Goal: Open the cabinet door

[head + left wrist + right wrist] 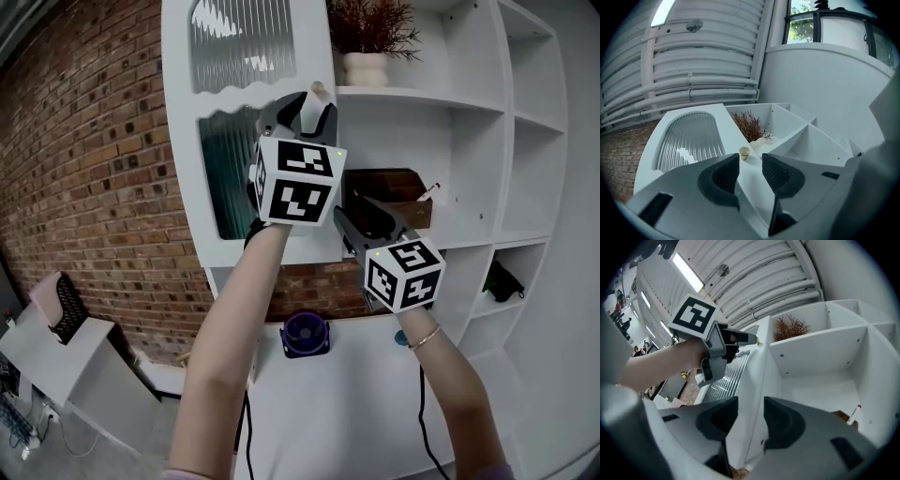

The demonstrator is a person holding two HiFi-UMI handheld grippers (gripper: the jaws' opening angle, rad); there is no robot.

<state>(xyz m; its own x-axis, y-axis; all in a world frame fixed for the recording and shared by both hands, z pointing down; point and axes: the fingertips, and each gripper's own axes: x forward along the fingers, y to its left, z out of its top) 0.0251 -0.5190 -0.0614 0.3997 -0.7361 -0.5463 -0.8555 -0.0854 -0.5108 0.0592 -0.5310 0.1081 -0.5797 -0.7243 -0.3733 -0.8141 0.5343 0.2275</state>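
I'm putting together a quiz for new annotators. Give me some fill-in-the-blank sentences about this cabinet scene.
The left gripper has its jaws ____, with the small knob just beyond them, not gripped.
The cabinet door is panelled with ribbed ____.
In the head view, the potted plant stands on a shelf to the door's ____.
Beside the cabinet is a wall of red ____.
Missing words: open; glass; right; brick.
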